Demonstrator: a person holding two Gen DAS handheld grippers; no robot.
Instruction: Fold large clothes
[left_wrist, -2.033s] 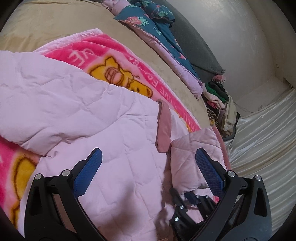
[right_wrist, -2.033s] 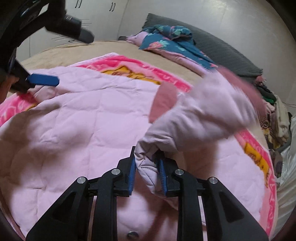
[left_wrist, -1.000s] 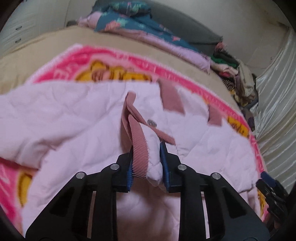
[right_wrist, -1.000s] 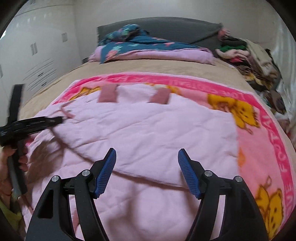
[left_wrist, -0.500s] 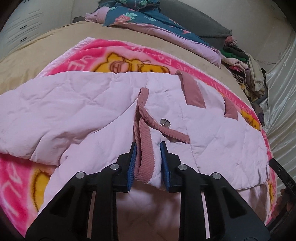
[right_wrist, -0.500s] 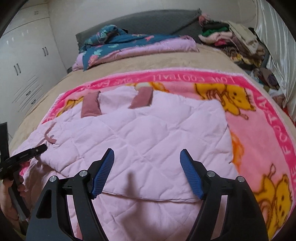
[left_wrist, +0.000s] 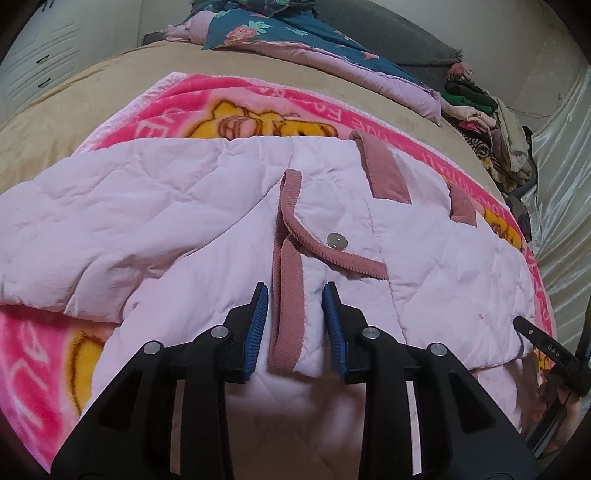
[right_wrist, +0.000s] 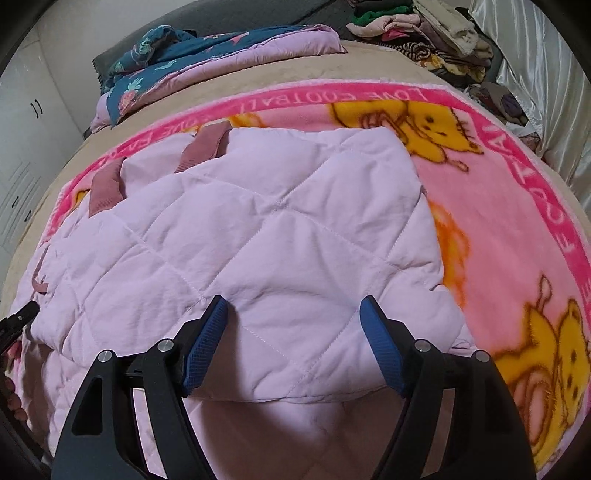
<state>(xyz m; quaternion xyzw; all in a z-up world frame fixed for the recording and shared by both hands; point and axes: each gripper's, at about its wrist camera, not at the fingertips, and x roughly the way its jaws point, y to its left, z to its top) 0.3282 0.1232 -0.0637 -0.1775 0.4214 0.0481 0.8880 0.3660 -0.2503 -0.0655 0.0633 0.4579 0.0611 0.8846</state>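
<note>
Jacket lies folded on the pink blanket on the bed. My left tongs have just been opening, collar trim between them, ungripped; right tongs gape wide over it.

Both wrist views close, angled down over bed toward headboard; shared: pink quilted jacket, blanket.

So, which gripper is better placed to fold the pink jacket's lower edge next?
Probably right. The right gripper has open jaws straddling the jacket fold's near edge; the left gripper, just opening, only frames the collar trim.
</note>
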